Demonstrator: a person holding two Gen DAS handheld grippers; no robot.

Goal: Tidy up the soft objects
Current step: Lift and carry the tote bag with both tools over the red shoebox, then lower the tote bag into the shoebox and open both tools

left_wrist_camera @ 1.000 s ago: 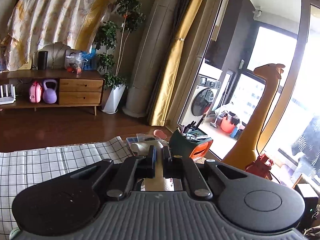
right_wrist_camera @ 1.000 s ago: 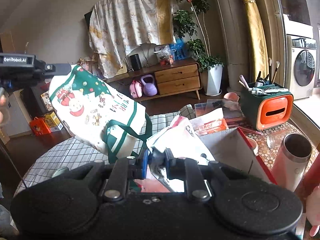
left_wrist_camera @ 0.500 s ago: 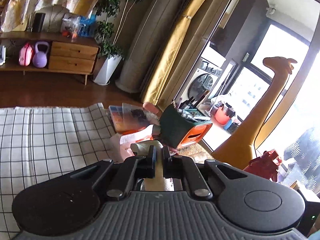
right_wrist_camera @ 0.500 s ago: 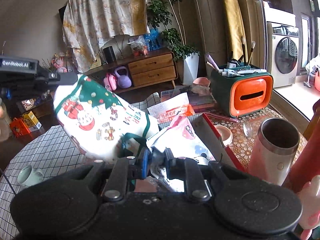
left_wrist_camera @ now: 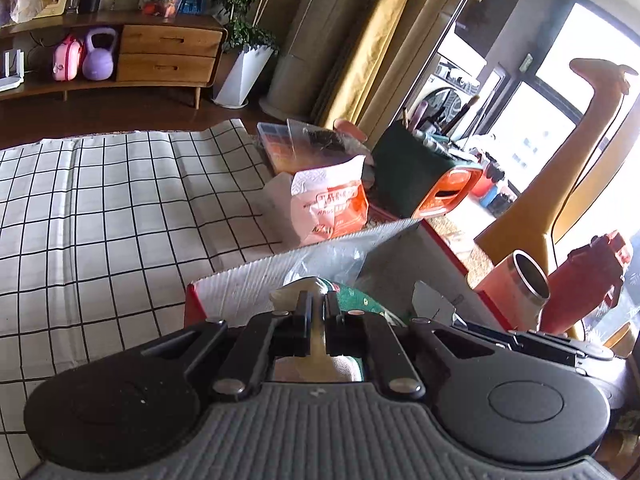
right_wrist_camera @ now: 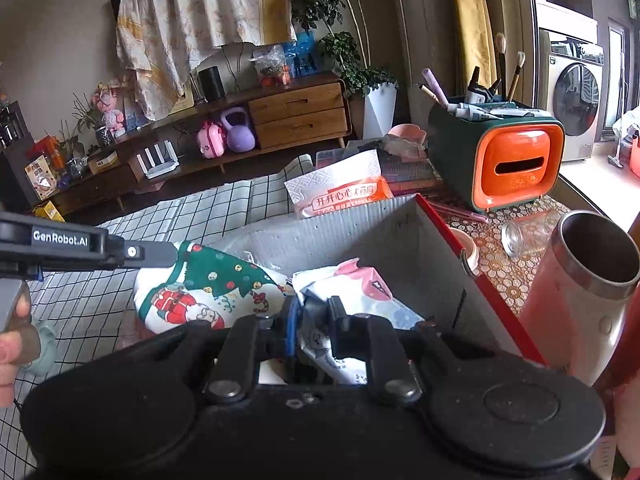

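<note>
A white Christmas bag (right_wrist_camera: 192, 300) with green trim and Santa prints hangs over the near-left corner of a grey box (right_wrist_camera: 360, 216) with red outer sides. My left gripper (right_wrist_camera: 172, 254) comes in from the left, shut on the bag's top edge. In the left wrist view the left gripper (left_wrist_camera: 318, 300) pinches cream fabric, with the bag's green part (left_wrist_camera: 352, 294) just beyond, above the box (left_wrist_camera: 248, 284). My right gripper (right_wrist_camera: 316, 312) is shut on a white soft packet (right_wrist_camera: 360, 284) with pink and blue print, held inside the box.
An orange tissue pack (right_wrist_camera: 340, 192) lies behind the box. A green and orange organiser (right_wrist_camera: 516, 160) with brushes stands at the back right. A steel tumbler (right_wrist_camera: 592, 276) stands close on the right, a glass jar (right_wrist_camera: 528, 232) beyond it. Checked cloth (left_wrist_camera: 100, 200) covers the left.
Both grippers have come down. The Christmas bag, hanging high before, now rests low on the box's corner, and the packet has sunk into the box.
</note>
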